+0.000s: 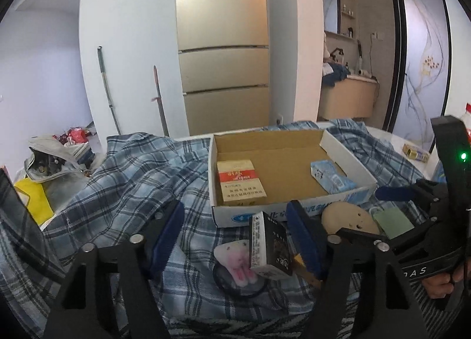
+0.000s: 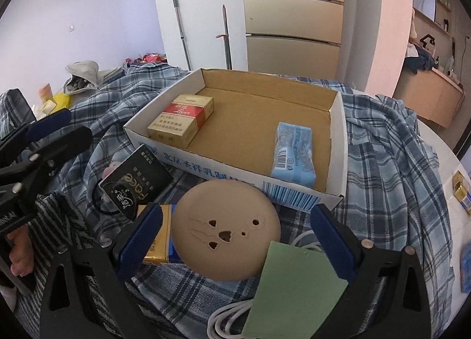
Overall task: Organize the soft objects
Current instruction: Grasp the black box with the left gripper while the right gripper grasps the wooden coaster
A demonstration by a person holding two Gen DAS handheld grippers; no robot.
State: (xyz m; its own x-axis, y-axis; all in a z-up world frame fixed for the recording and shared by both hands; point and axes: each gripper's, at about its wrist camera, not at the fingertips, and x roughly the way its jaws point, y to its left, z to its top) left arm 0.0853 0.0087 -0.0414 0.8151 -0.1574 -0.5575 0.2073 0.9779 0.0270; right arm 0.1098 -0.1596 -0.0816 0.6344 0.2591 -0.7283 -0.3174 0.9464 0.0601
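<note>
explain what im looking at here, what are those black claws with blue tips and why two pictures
No robot: a person holds two two-finger grippers, each with a wide-angle camera looking along its blue-padded fingers. One picture is from the left gripper, the other from the right gripper. On a plaid cloth sits a cardboard box holding a red and gold pack and a blue packet. In front lie a black pack, a tan disc and a green card. Both grippers are open and hold nothing; the black pack stands between the left one's fingers.
</note>
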